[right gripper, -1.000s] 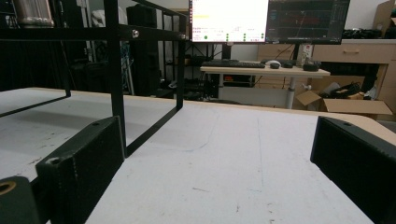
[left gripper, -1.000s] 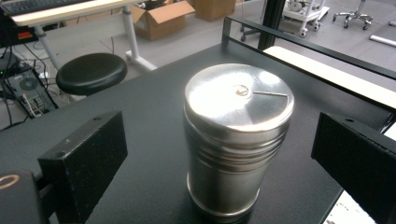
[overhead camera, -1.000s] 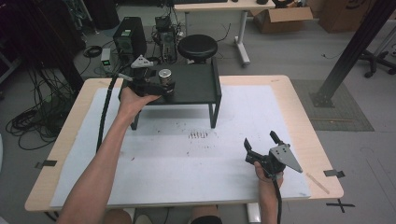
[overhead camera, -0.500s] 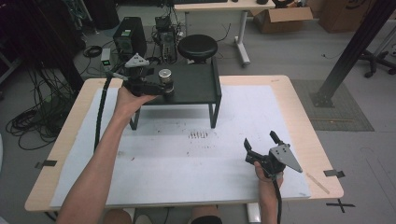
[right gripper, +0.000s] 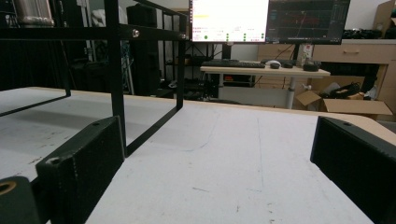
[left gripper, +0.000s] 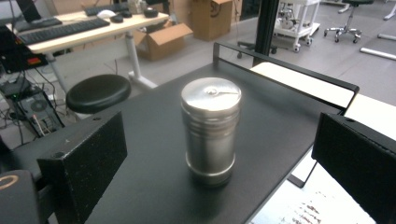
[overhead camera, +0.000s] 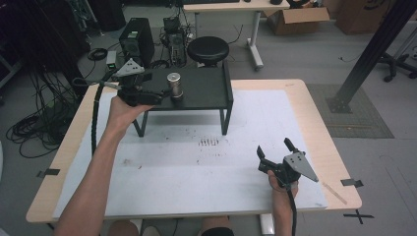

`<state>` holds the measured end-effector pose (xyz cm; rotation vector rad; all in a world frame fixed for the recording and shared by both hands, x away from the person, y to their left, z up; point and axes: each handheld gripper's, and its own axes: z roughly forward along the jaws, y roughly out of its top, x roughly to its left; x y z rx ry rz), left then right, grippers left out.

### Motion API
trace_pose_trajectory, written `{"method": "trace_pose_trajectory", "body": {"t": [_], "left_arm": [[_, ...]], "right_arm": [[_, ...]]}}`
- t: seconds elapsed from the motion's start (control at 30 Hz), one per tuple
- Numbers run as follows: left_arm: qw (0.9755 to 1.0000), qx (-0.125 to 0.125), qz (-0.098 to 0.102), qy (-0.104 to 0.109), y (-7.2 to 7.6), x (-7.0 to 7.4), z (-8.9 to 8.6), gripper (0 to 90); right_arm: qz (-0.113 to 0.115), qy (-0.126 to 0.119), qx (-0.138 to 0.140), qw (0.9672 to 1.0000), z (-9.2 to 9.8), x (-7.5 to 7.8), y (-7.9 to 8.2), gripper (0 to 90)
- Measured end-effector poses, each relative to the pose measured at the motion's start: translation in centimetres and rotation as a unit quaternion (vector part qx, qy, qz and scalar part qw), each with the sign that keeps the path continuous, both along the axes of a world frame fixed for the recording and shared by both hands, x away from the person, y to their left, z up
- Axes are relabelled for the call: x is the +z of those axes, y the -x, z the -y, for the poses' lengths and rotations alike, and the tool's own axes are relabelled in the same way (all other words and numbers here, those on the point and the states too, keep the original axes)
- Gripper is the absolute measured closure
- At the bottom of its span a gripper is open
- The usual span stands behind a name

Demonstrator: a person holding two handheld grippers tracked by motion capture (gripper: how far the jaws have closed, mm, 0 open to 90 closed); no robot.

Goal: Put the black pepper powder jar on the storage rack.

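A steel shaker [overhead camera: 174, 84] with a domed lid stands upright on the black metal stand [overhead camera: 206, 91] at the back of the table. My left gripper [overhead camera: 163, 94] sits at the stand's left end, jaws pointing at the shaker. In the left gripper view, my left gripper [left gripper: 219, 158] is open wide and the shaker [left gripper: 211, 130] stands centred just ahead of the jaws, untouched. My right gripper [overhead camera: 273, 146] rests open on the white mat [overhead camera: 196, 167] near the front right, with nothing in it. In its own view, my right gripper [right gripper: 219, 158] faces the stand's leg [right gripper: 116, 84].
The stand has a raised rail [left gripper: 285, 63] along its far edges and thin legs [overhead camera: 224, 120] on the mat. Dark smudges [overhead camera: 209, 142] mark the mat's centre. Beyond the table are a stool [overhead camera: 207, 49], a computer tower [overhead camera: 136, 37] and cables [overhead camera: 34, 128].
My left gripper has drawn back to the left, away from the shaker, which stays upright on the stand. The right gripper has not moved.
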<state>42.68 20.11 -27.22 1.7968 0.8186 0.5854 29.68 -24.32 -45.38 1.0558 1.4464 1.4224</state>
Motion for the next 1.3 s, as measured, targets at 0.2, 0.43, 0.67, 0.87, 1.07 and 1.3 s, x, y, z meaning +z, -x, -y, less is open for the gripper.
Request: {"method": "trace_pose_trajectory", "body": {"t": [0.2, 0.43, 0.67, 0.87, 1.07, 1.3], "left_arm": [[0.9999, 0.006, 0.012, 0.005, 1.9, 0.1, -1.8, 3.8], [0.9994, 0.018, 0.018, 0.021, 3.6, 0.0, -3.7, 3.9], [0.9986, 0.028, 0.032, 0.033, 5.3, -0.3, -5.0, 4.0], [0.9979, 0.032, 0.041, 0.039, 6.8, -0.7, -5.8, 4.0], [0.9970, 0.040, 0.048, 0.044, 8.5, -1.7, -6.7, 4.1], [0.9960, 0.059, 0.050, 0.045, 9.6, -3.5, -7.9, 4.2]], "right_arm": [[0.000, 0.000, 0.000, 1.0000, 0.0, 0.0, 0.0, 2.4], [0.000, 0.001, 0.000, 1.0000, 0.0, 0.0, 0.0, 2.4], [0.000, 0.001, 0.000, 1.0000, 0.0, 0.0, 0.0, 2.4], [0.000, 0.001, 0.000, 1.0000, 0.0, 0.0, 0.0, 2.4], [0.000, 0.001, 0.000, 1.0000, 0.0, 0.0, 0.0, 2.4], [0.000, 0.001, 0.000, 1.0000, 0.0, 0.0, 0.0, 2.5]]}}
